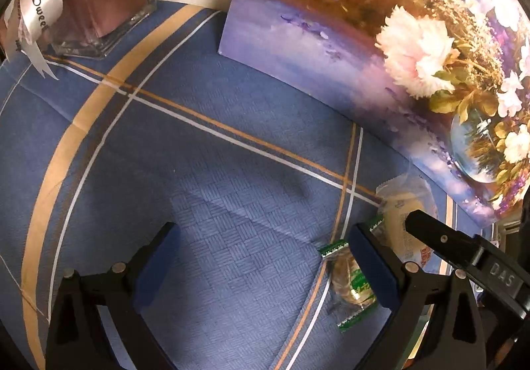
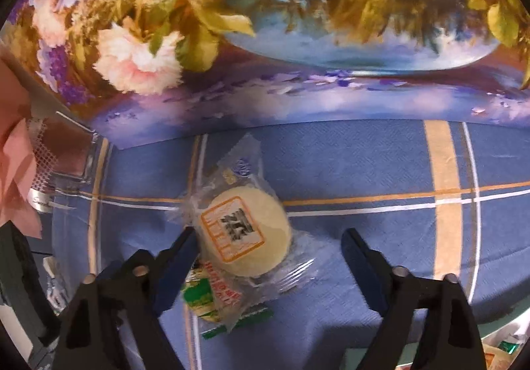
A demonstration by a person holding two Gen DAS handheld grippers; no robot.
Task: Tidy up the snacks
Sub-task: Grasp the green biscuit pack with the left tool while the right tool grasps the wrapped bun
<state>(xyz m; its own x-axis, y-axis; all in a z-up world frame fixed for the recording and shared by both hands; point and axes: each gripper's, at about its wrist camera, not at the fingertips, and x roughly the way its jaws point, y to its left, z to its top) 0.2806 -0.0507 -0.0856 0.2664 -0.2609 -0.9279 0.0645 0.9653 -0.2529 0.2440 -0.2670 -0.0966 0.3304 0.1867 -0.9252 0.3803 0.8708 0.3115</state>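
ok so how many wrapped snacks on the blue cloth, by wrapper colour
clear wrapper with orange print, pale round cake: 1
green-edged wrapper, brownish snack: 1
total: 2

Green-wrapped snack [image 2: 212,300] half hidden (under pale cake [image 2: 245,230]).

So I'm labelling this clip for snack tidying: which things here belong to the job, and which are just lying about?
Part of the job:
- round pale cake in clear wrapper
- green-edged wrapped snack, partly under the cake
- right gripper, open around the cake
- left gripper, open

Just lying about:
- flower painting
- glass vase with ribbon
- blue plaid tablecloth
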